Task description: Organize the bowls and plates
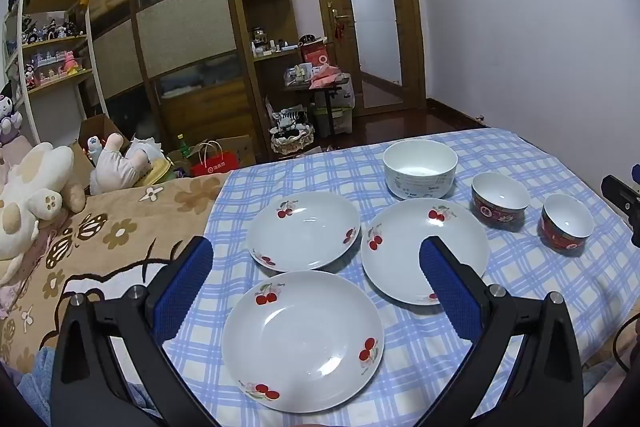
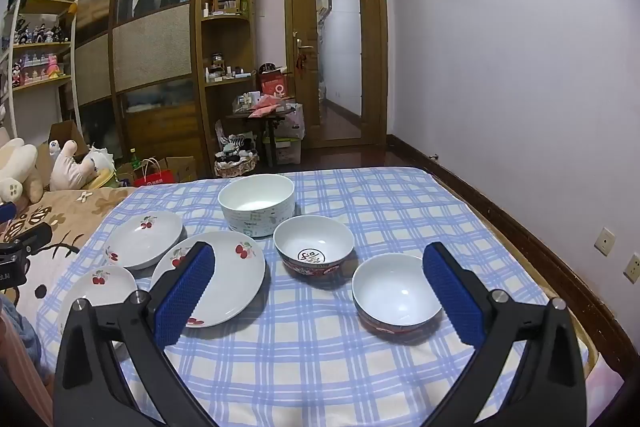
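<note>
Nothing is stacked yet; you are at the start, still choosing a first pick. Your left gripper [image 1: 316, 275] hangs above the near plate [image 1: 303, 341], jaws spread wide and empty, tilted gently downward. Your right gripper [image 2: 318, 281] is likewise spread wide with nothing between its blue pads [image 2: 185, 293], poised over the checked cloth [image 2: 304, 359] with the near red bowl [image 2: 396, 293] just inside its right finger. Layout: three cherry-print plates sit on the left half of the cloth, one near, one at far left [image 1: 303, 230], one toward the middle [image 1: 424, 250]; their rims lie close together, and whether any touch cannot be told. On the right half stand the two red-sided bowls, the far one [image 2: 314, 247] just behind the near one and apart from it. The large white bowl [image 2: 257, 203] stands farthest back, centre. Judgement: the step in hand is approach, before any grasp. The next move calls for you to lower one gripper onto a rim, one finger inside and one outside, and close firmly, since glazed ware may slip. The soft bedding beneath may let dishes tip, so lift straight up, then nest plates on plates and the small bowls together.
</note>
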`<action>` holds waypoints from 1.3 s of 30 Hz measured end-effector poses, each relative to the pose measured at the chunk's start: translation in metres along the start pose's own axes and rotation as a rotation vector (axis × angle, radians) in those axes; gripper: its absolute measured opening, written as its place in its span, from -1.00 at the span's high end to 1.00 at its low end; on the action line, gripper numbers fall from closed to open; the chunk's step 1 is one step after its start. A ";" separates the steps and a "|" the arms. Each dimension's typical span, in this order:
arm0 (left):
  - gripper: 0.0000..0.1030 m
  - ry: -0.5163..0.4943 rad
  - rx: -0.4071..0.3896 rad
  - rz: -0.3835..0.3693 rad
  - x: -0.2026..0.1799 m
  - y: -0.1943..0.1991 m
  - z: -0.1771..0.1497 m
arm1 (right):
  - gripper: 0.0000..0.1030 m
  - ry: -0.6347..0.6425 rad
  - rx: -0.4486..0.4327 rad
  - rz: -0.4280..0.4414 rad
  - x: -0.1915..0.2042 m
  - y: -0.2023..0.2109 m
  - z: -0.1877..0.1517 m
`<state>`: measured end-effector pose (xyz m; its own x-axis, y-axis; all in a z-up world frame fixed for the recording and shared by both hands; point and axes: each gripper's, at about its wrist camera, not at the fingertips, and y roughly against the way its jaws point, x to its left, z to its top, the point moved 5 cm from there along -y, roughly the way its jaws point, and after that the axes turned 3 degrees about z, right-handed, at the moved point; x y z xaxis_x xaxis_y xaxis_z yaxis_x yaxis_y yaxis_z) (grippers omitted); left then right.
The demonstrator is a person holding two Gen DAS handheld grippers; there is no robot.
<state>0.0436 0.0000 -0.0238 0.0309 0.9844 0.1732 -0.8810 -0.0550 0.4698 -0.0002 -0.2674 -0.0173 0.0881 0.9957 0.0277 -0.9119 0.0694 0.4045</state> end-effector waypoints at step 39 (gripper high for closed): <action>-0.97 0.006 0.005 -0.002 0.000 0.000 0.000 | -1.00 0.004 0.002 -0.011 -0.002 -0.002 -0.002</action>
<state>0.0436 -0.0004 -0.0237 0.0296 0.9854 0.1676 -0.8785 -0.0543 0.4747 0.0004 -0.2693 -0.0197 0.0960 0.9952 0.0197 -0.9101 0.0798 0.4067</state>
